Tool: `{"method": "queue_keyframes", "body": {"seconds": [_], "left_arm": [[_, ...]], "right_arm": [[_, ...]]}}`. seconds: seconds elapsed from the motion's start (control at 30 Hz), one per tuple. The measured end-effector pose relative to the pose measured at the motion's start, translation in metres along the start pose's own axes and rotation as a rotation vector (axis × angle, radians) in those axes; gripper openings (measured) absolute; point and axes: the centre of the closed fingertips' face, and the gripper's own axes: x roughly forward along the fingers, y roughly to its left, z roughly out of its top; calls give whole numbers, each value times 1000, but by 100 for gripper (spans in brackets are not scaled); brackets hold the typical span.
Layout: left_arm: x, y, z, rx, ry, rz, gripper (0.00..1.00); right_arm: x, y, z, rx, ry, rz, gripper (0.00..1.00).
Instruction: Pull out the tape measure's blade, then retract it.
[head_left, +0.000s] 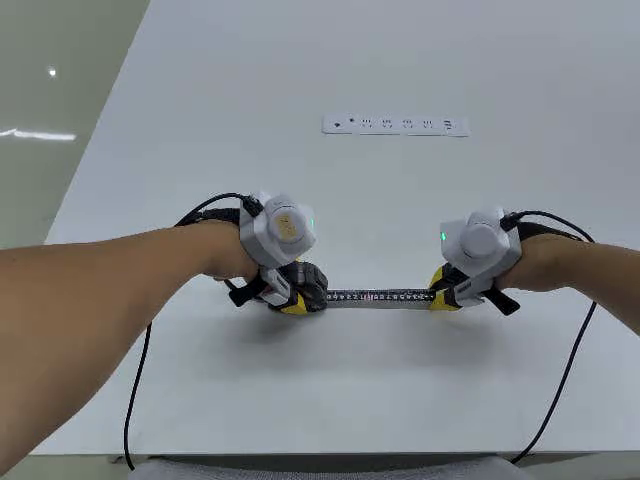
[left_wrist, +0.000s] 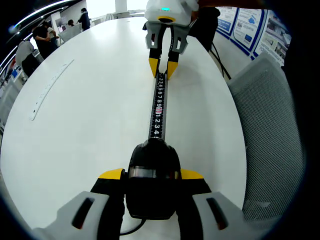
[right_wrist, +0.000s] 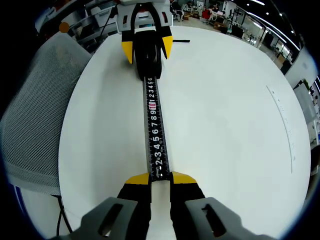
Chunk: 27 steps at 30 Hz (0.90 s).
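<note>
Tape measure blade (right_wrist: 154, 125) extended across white table (head_left: 400, 60).
Left gripper (left_wrist: 152, 175) clamped on black case (left_wrist: 152, 192); right gripper (right_wrist: 160, 178) clamped on blade tip.

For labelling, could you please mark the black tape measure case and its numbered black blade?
black tape measure case (left_wrist: 152, 175): left gripper view, body centre.
numbered black blade (right_wrist: 154, 135): right gripper view, mid-length.

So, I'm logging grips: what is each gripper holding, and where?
The left gripper holds the tape measure case by its sides; the right gripper pinches the blade at its tip.
</note>
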Motion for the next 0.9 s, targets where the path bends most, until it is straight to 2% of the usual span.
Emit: {"method": "queue_keyframes", "body": {"seconds": [0.9], "left_arm": [[1,1,0,-4,4,2,36]], "right_arm": [[-3,-1,-10,-2,0,-9,12]]}}
